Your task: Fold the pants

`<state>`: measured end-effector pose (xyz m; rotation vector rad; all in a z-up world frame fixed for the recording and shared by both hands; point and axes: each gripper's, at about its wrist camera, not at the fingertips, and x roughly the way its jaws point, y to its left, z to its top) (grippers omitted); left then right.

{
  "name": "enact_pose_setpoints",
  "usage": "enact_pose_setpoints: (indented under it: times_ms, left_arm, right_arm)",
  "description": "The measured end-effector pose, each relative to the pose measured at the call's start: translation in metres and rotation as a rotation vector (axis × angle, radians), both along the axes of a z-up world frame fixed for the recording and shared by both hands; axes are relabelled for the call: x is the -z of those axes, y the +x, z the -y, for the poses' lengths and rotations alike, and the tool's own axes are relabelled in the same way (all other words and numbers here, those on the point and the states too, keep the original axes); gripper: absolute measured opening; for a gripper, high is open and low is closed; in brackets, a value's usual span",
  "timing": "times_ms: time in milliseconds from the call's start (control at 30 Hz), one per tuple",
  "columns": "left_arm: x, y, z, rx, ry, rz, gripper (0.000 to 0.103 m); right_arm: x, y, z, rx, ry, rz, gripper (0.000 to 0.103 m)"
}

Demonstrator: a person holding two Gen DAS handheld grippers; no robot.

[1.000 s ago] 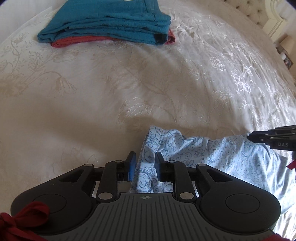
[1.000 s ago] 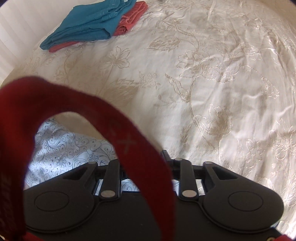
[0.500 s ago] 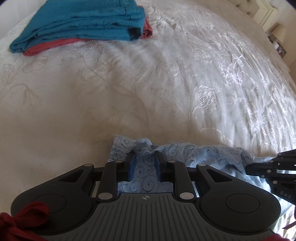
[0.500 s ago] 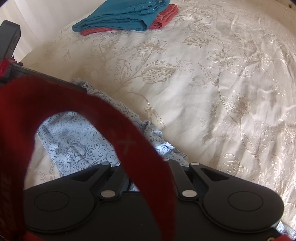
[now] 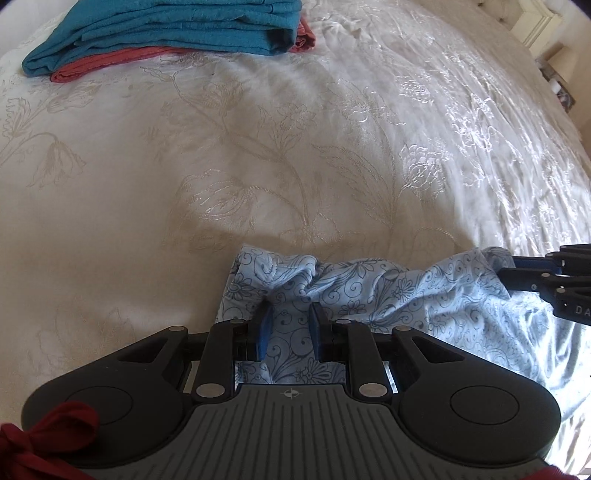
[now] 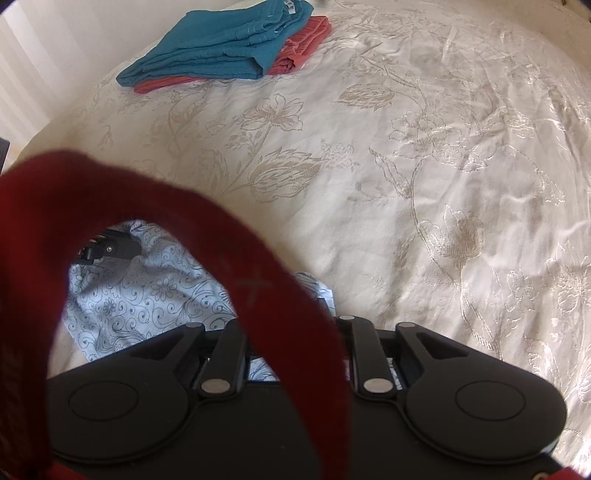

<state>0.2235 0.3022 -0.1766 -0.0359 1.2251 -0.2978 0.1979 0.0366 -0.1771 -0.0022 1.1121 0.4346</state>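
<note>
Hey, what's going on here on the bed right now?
A person with a handheld gripper in each hand is folding light blue floral pants on a cream embroidered bedspread. The left gripper has the fabric bunched between its blue pads, and the right gripper grips the other end. Folded teal pants lie on a folded red garment at the far side.

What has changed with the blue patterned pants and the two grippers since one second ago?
The left hand-held gripper stays closed on the light blue floral pants, and the edge it holds now lies bunched between it and the right hand-held gripper. The folded teal pants look nearer, so both grippers seemingly carried the edge forward. That stack on the embroidered bedspread is unchanged.
</note>
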Motion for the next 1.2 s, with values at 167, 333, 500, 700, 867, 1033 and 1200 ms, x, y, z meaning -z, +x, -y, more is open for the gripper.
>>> enact_pose_setpoints:
  times_ms: [167,333,500,700,867,1033,1200]
  left_arm:
    - [-0.001,0.000,-0.001,-0.001,-0.004,-0.002,0.021]
    - [-0.002,-0.001,-0.002,-0.003,-0.005,0.000,0.021]
    - [-0.004,-0.001,-0.006,-0.022,-0.026,-0.003,0.021]
    - [-0.011,0.000,-0.011,-0.069,-0.068,0.012,0.021]
    - [-0.015,0.001,-0.021,-0.076,-0.022,0.019,0.021]
    - [-0.008,0.005,-0.028,-0.036,0.077,0.029,0.025]
    - [-0.023,0.002,-0.035,-0.036,0.048,0.047,0.025]
  right_arm:
    - [0.006,0.013,0.011,-0.004,0.073,-0.062,0.032]
    - [0.007,0.020,0.014,0.025,0.166,-0.080,0.017]
    - [-0.013,0.027,0.020,0.125,0.157,0.049,0.007]
    - [0.004,0.047,0.012,0.136,0.068,0.027,0.007]
    - [0.004,0.045,0.014,0.193,0.038,0.071,0.033]
    - [-0.028,0.017,0.019,0.121,0.023,0.159,0.033]
    - [-0.036,-0.026,-0.002,-0.035,0.018,0.132,0.033]
